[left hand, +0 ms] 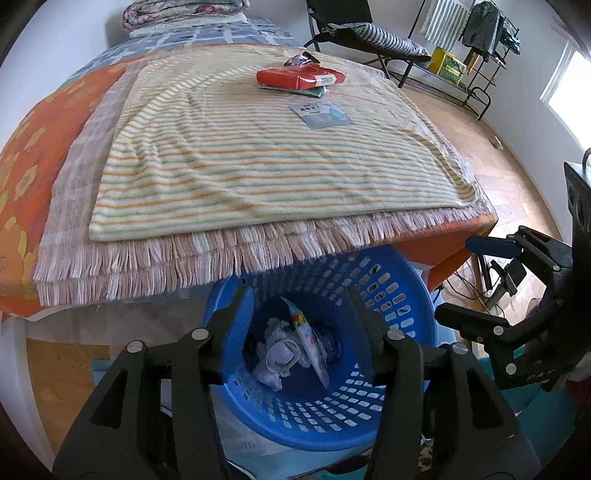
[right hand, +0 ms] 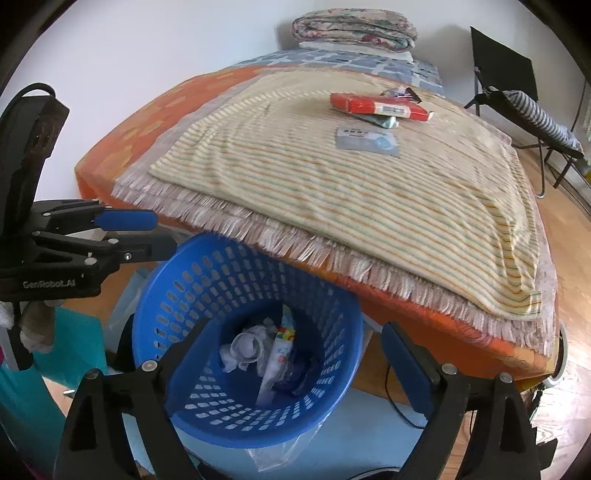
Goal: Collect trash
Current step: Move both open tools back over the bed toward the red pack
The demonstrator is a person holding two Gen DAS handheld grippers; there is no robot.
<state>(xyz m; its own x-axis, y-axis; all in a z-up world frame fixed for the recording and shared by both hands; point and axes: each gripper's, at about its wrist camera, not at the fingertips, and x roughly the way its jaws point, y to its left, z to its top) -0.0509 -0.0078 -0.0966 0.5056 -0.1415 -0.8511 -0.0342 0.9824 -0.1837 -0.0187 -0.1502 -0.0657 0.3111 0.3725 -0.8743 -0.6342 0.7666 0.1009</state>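
A blue perforated basket [left hand: 391, 413] [right hand: 221, 266] stands on the floor under the bed's edge. It holds crumpled white paper [left hand: 277, 354] [right hand: 242, 347] and a colourful wrapper [left hand: 310, 336] [right hand: 280, 350]. My left gripper [left hand: 299, 295] hangs open and empty over the basket. My right gripper [right hand: 295, 328] is open and empty above it too; it also shows at the right of the left wrist view [left hand: 476, 280]. On the striped blanket [left hand: 258, 162] [right hand: 351, 192] lie a red packet [left hand: 301, 76] [right hand: 380, 105], a green packet under it [left hand: 314, 91] [right hand: 384, 120], a grey-blue sachet [left hand: 319, 114] [right hand: 367, 142] and a dark wrapper [left hand: 301, 59] [right hand: 400, 92].
The bed has an orange cover [left hand: 33, 140] [right hand: 155, 110] and folded quilts at its head [left hand: 184, 13] [right hand: 354, 27]. A black chair [left hand: 354, 33] [right hand: 517, 88] and a clothes rack [left hand: 476, 40] stand on the wooden floor beyond. Cables lie under the bed's corner [left hand: 465, 284].
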